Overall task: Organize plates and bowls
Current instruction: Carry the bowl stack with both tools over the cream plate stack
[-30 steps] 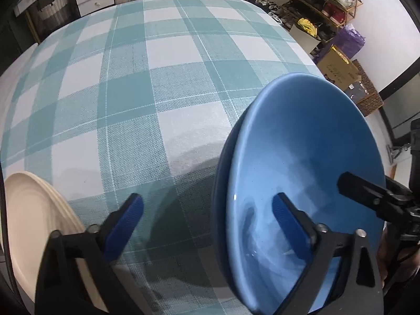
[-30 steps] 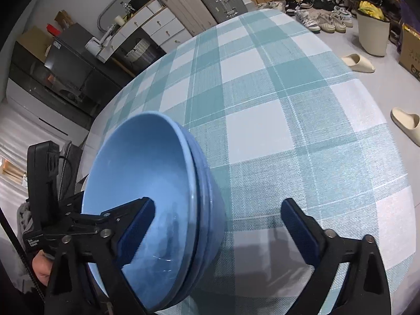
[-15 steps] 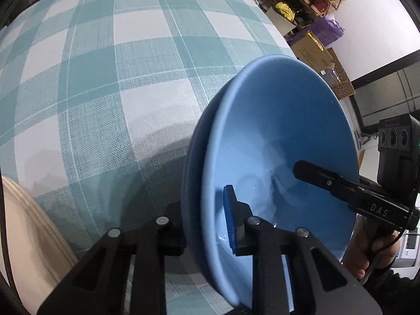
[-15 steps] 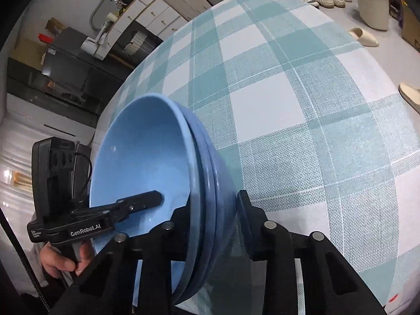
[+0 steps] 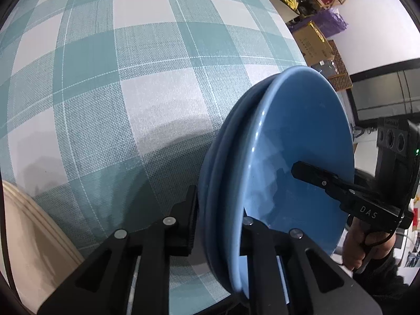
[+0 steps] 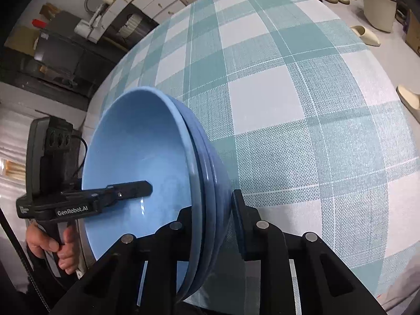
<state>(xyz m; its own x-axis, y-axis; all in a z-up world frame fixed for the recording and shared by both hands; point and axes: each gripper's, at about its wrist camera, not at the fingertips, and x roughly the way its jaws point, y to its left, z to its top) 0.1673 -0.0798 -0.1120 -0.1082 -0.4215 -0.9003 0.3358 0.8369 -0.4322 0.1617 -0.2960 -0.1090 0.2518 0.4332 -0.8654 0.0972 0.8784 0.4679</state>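
My left gripper point(image 5: 219, 225) clamps the near rim of the stacked blue bowls point(image 5: 294, 162). My right gripper point(image 6: 212, 225) is closing on the opposite rim, which sits between its jaws. A cream plate point(image 5: 29, 246) lies left of my left gripper on the checked tablecloth point(image 5: 131, 78).

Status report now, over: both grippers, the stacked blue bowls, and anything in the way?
Left gripper shut on stacked blue ceramic bowls. Right gripper closing on opposite rim. Beige plate left of stack, apart. Checked tablecloth ahead.
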